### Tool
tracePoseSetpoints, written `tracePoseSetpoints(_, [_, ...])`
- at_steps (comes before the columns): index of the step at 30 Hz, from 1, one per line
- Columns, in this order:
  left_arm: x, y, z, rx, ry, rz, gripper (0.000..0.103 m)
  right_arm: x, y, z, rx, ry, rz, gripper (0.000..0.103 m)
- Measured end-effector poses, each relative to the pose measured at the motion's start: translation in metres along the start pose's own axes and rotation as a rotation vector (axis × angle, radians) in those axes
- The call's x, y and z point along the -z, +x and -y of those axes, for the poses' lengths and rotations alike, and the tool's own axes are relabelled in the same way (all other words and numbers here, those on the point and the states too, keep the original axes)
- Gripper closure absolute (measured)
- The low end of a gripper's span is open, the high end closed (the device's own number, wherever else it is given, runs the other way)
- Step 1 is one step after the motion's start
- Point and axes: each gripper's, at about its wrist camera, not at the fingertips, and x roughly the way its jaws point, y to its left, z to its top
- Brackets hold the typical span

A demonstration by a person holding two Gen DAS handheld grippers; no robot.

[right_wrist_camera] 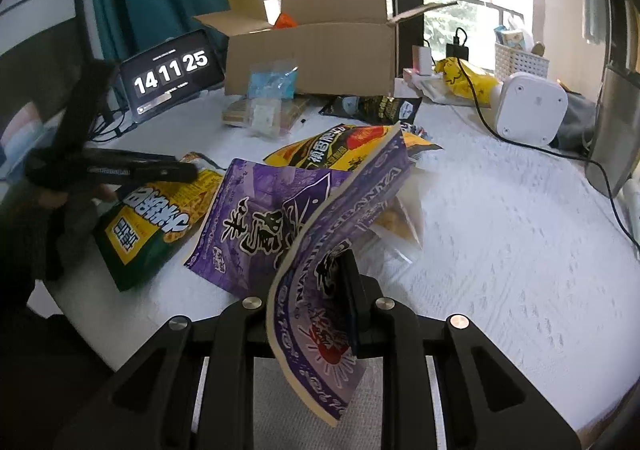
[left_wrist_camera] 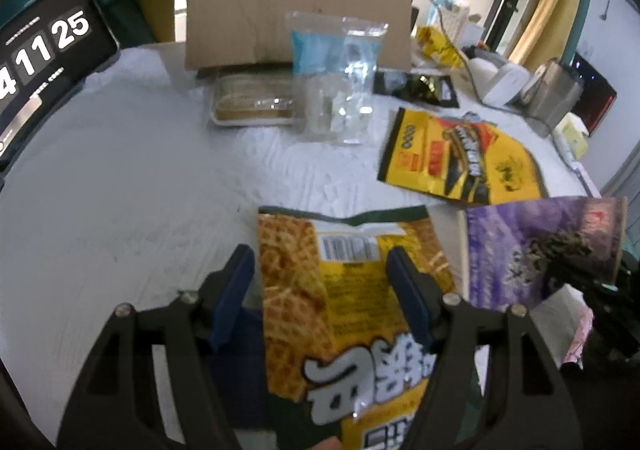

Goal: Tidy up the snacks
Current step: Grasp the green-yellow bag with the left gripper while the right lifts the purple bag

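Observation:
My left gripper (left_wrist_camera: pixel 320 290) stands open low over a yellow and green waffle snack bag (left_wrist_camera: pixel 344 290) that lies flat on the white table (left_wrist_camera: pixel 120 210). Its blue pads (left_wrist_camera: pixel 236 286) do not press on the bag. My right gripper (right_wrist_camera: pixel 344 290) is shut on one edge of a purple snack bag (right_wrist_camera: pixel 288 206) and holds it tilted up off the table. The right wrist view shows the left gripper (right_wrist_camera: pixel 168 171) above the waffle bag (right_wrist_camera: pixel 152 218). In the left wrist view the purple bag (left_wrist_camera: pixel 532 242) hangs at the right.
An open cardboard box (left_wrist_camera: pixel 296 14) stands at the back. Before it lie a clear packet with blue (left_wrist_camera: pixel 340 78), a biscuit tray (left_wrist_camera: pixel 252 102), a black bag (left_wrist_camera: pixel 420 88) and a yellow-black bag (left_wrist_camera: pixel 460 158). A clock tablet (left_wrist_camera: pixel 44 50) is at the left, a white device (right_wrist_camera: pixel 528 106) with cable at the right.

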Motion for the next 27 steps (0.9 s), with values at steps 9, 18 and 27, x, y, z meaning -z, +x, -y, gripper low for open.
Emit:
tracePoseSetpoints(9, [0.001, -0.002, 0.008, 0.13, -0.083, -0.107, 0.03, 0.007, 0.003, 0.003, 0.004, 0.019, -0.002, 0.08])
tracePoseSetpoints(18, [0.015, -0.007, 0.033, 0.173, -0.066, -0.089, 0.03, 0.009, 0.009, 0.004, 0.01, 0.034, -0.014, 0.08])
tracePoseSetpoints(27, [0.022, -0.006, 0.054, 0.141, 0.044, -0.032, 0.042, 0.009, 0.012, 0.001, 0.003, 0.04, -0.014, 0.08])
